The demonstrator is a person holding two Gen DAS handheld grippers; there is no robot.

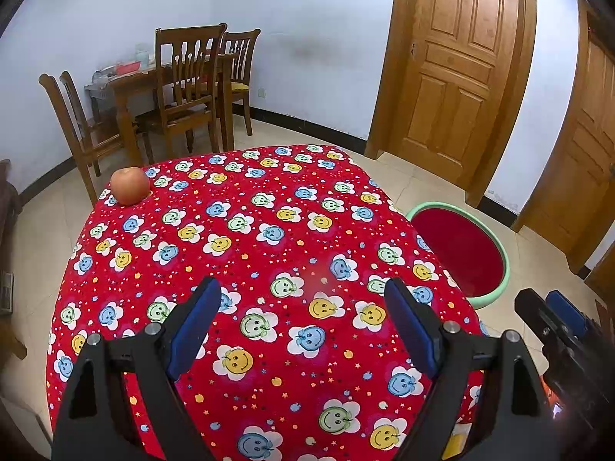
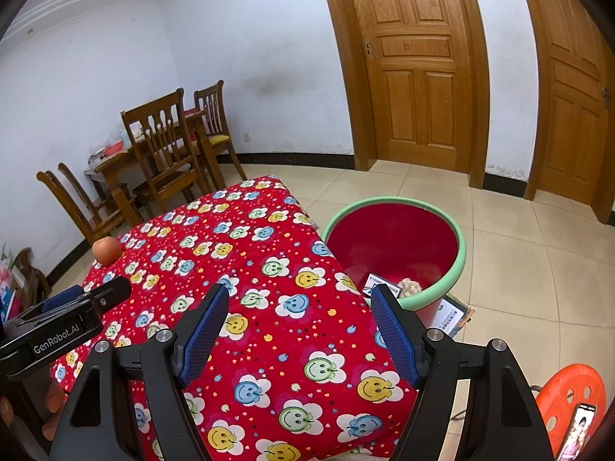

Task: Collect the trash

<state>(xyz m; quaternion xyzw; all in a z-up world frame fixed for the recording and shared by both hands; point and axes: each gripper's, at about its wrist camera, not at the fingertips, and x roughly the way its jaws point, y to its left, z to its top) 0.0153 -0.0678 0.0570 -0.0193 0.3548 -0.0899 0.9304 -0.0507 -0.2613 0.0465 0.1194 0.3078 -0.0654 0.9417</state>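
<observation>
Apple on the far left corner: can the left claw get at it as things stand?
Probably yes: the left claw is open and empty, and only bare tablecloth lies between it and the apple.

Apple (image 1: 130, 185) on red-clothed table (image 1: 269, 253)

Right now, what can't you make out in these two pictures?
- Bin contents: right wrist view, the near rim and a gripper finger cover most of it; left wrist view, the table hides its bottom.
- Printed card beside the bin: text too small.
- Far dining table items: too small and blurred.
- Phone on orange stool: cut by frame edge.
</observation>
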